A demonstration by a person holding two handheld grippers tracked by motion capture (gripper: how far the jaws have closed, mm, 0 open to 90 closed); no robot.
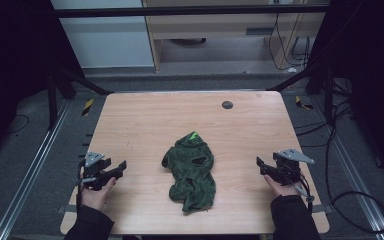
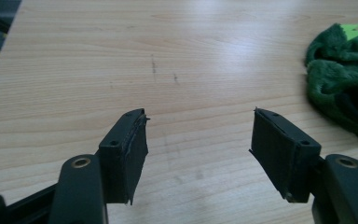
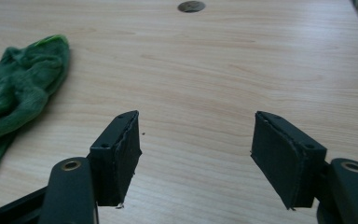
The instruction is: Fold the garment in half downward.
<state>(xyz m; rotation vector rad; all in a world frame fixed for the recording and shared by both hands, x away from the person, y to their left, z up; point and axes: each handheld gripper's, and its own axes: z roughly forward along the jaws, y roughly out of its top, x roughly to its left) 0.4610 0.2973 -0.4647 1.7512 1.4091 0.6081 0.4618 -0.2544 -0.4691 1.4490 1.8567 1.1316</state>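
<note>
Near edge of the bench [image 1: 145,125]: two dark sleeves come in from below, one hand on each gripper.

Left gripper [image 1: 121,167], near-left part of the bench, held low over the wood and aimed toward the middle. Grey three-cornered plate on top. In the left gripper view its fingers [image 2: 126,154] stand wide apart with bare wood between them, nothing held. Faint dark scuff marks [image 2: 154,65] on the wood ahead of them.

Right gripper [image 1: 260,164], near-right part of the bench, roughly level with the left one and aimed inward as well. Grey plate on top, cable trailing off toward the bench's right edge. In the right gripper view its fingers [image 3: 116,156] are likewise spread wide, holding nothing, bare wood between.

Between the two, near the bench's centre line: a crumpled green cloth [image 1: 191,170], plush-looking, lying in a loose heap that runs from mid-bench down toward the near edge. Small bright-green tab [image 1: 194,135] at its far end. Well apart from both grippers; neither touches it. It appears at the right edge of the left gripper view [image 2: 342,79] and the left edge of the right gripper view [image 3: 18,88].

Farther back: a small dark round disc [image 1: 227,105] set in the wood near the far edge, right of centre.

Beyond the bench: grey floor, black frame rails, cables at the right.
</note>
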